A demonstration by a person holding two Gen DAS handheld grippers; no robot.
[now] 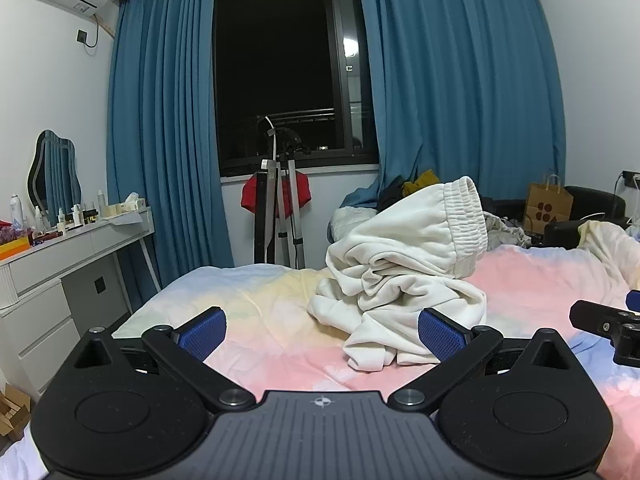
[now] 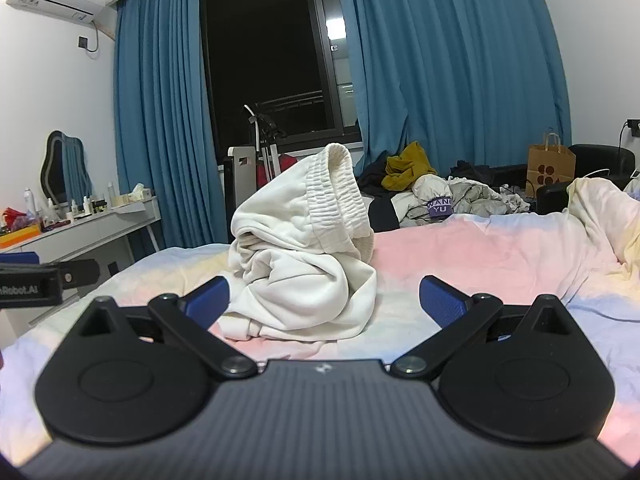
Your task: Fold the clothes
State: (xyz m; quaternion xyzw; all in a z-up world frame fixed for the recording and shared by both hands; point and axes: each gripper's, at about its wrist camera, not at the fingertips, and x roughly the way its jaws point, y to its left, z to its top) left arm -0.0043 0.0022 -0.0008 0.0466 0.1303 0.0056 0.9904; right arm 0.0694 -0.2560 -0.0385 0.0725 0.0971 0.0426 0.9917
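- Nearest, the left gripper (image 1: pixel 322 330) has its blue fingers (image 1: pixel 204 332) spread wide apart with nothing between them; the right gripper (image 2: pixel 324 300) is likewise spread and empty.
- Just ahead of both, on the pastel bed (image 2: pixel 480 256), lies a crumpled heap of cream sweatpants (image 2: pixel 304 256), its lower folds touching the left gripper's right finger and sitting between the right gripper's fingers towards the left one.
- The fabric looks soft, thick and light; it should sag and drape when lifted, not slip.
- Farther back, the ribbed elastic waistband (image 1: pixel 464 220) stands upright above the heap — likely the firmest edge to pinch, one gripper at each side.
- Beyond the fingers, more clothes (image 2: pixel 408 168) lie piled by the blue curtains (image 2: pixel 440 60).
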